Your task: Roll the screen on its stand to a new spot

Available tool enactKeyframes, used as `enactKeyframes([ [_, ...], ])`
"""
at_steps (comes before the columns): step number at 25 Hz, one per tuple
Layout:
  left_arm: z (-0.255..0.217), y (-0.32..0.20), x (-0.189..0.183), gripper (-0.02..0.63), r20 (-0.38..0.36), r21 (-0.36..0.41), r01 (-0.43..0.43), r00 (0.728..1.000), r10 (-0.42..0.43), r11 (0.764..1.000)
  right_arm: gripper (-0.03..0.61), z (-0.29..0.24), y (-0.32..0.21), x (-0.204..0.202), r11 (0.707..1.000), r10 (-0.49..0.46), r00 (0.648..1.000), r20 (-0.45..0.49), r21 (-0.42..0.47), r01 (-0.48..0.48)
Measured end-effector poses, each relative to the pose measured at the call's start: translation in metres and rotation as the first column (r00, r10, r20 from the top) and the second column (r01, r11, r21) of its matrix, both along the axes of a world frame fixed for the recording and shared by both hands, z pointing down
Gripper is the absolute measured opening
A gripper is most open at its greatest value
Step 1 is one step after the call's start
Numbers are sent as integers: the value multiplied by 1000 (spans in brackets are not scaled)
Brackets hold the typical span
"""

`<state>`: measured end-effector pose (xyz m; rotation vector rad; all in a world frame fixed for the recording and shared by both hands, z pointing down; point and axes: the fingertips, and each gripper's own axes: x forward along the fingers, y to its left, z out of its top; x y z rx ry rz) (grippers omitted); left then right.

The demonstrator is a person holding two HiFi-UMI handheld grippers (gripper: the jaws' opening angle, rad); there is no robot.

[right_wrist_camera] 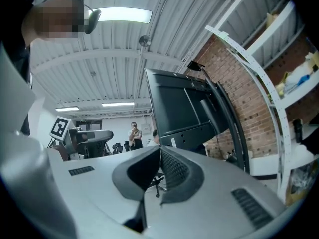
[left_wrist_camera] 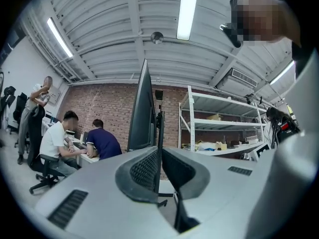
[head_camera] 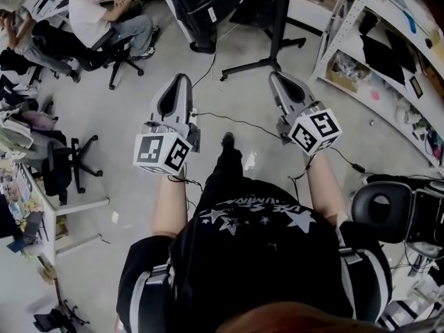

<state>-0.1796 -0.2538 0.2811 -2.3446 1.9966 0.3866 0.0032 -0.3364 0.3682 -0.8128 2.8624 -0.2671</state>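
Observation:
The black screen point(head_camera: 208, 2) on its wheeled stand point(head_camera: 279, 19) stands ahead of me at the top of the head view, with the stand's legs point(head_camera: 260, 64) spread on the floor. My left gripper point(head_camera: 182, 79) and right gripper point(head_camera: 276, 75) are held side by side short of the stand, touching nothing. Both are shut with nothing between their jaws. In the left gripper view the screen point(left_wrist_camera: 142, 113) shows edge-on beyond the closed left gripper point(left_wrist_camera: 159, 151). The right gripper view shows the screen's back point(right_wrist_camera: 184, 108) beyond the closed right gripper point(right_wrist_camera: 160, 151).
A white shelving rack point(head_camera: 388, 47) full of items lines the right side. People sit at a desk point(head_camera: 104, 19) at the far left, with office chairs point(head_camera: 69, 161) nearby. A black chair point(head_camera: 381, 210) stands at my right. A cable point(head_camera: 236, 120) runs across the floor.

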Motion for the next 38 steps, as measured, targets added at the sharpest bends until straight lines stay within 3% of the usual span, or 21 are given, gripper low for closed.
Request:
enactKeyframes([
  [12,-24,-100,-46,17,13,30,-92,996,92,995,8,-24,-79,-35,994,111,994,-7,18,-111],
  [19,-42,-160,-67,140,48,57,-142,989,139,988,8,-35,-127,-60,986,163,987,9,29,-163],
  [23,-53,-191,-78,295,85,83,-137,988,130,987,8,-39,-150,-72,982,190,982,7,23,-190],
  [25,-59,-205,-79,338,100,93,-150,985,141,984,8,-38,-160,-77,979,203,979,10,15,-203],
  [38,-114,-280,-65,357,119,131,-268,960,253,955,8,-30,-205,-79,950,312,950,31,-11,-311],
])
